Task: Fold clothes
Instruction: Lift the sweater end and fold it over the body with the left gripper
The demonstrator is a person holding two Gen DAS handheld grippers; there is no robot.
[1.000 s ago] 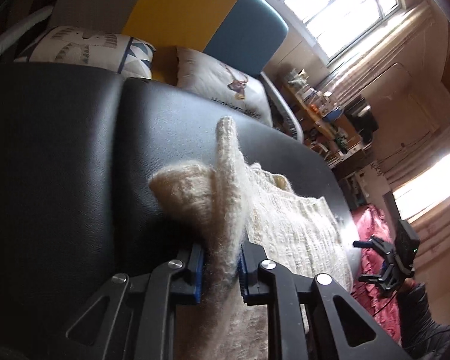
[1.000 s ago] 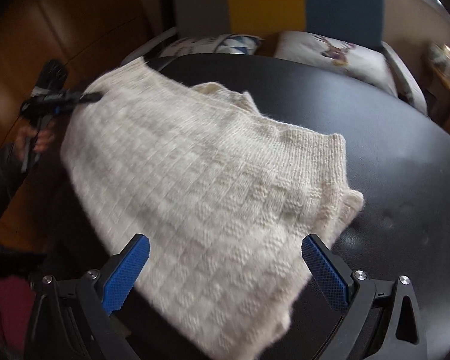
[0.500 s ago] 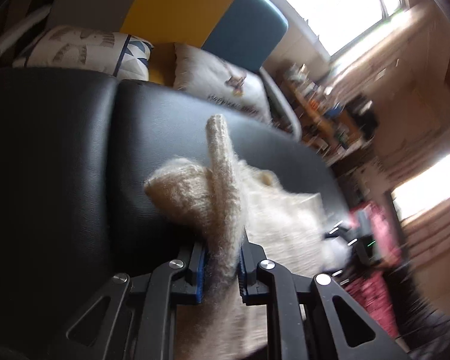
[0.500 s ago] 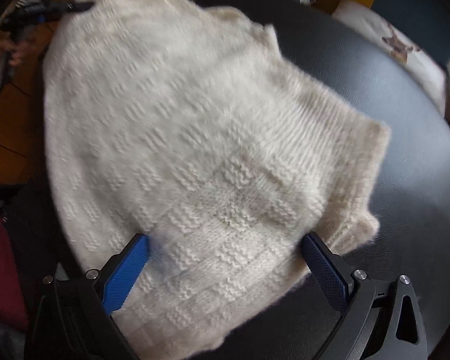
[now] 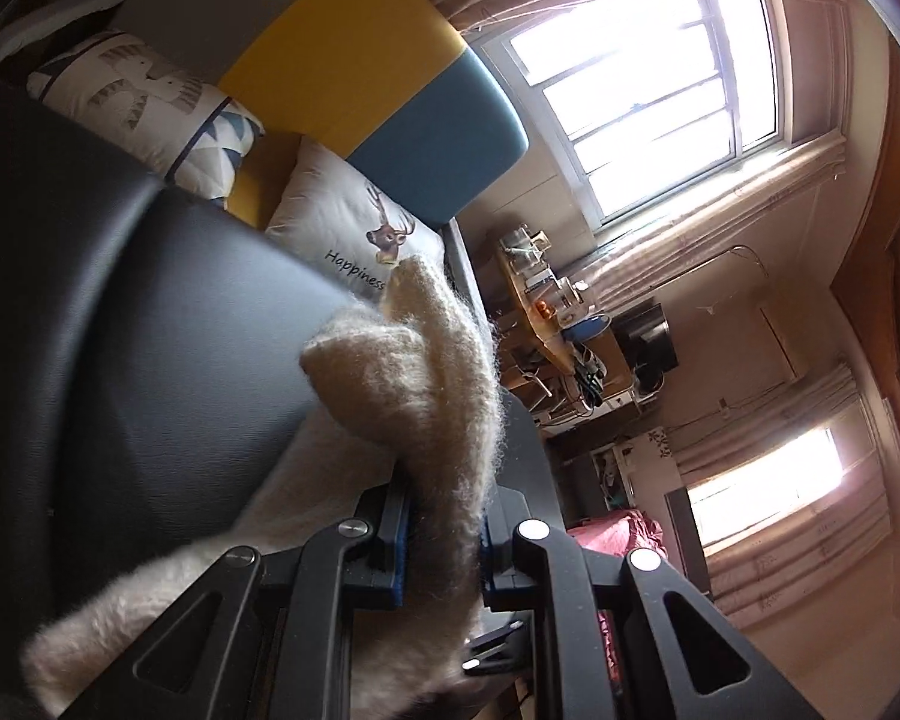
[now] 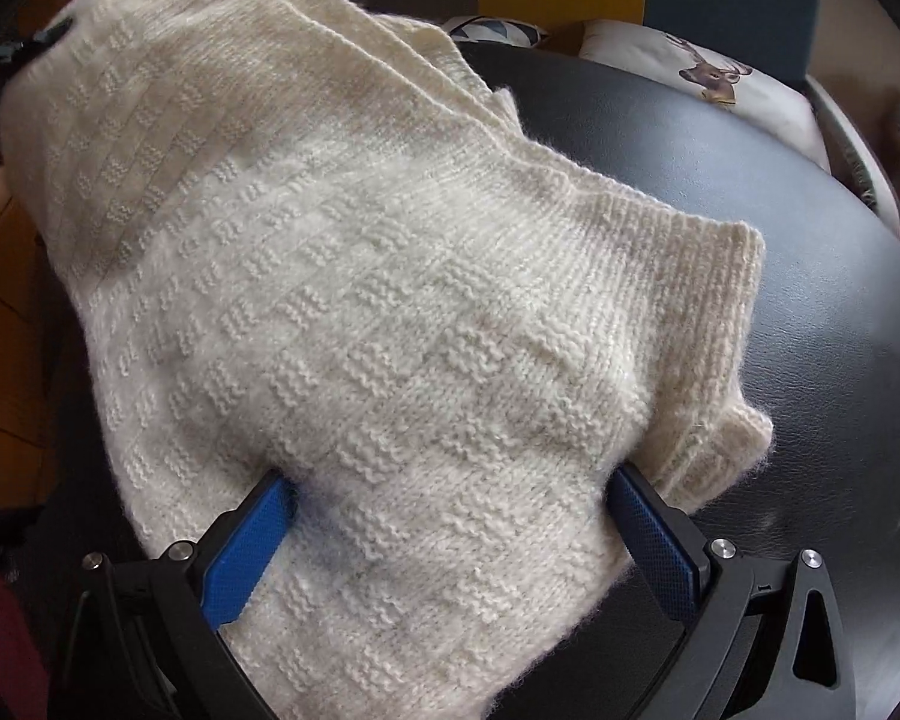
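A thick bunched fold of a cream knitted sweater [image 5: 444,420] is clamped between the blue pads of the left gripper [image 5: 444,546], whose jaws are nearly closed on the wool. The fold is held raised above a black padded surface [image 5: 120,330], and the rest of the knit hangs down towards the lower left of that view.

In the right wrist view, the right gripper [image 6: 450,516] is seen with its jaws spread wide. The sweater [image 6: 390,312] lies between and under the blue fingers [image 6: 246,546], draped over the black surface [image 6: 810,360], but is not pinched by them.

Farther off, two printed cushions [image 5: 354,222] are propped against a grey, yellow and blue backrest [image 5: 354,54]. A bright window [image 5: 648,96] is seen beyond.
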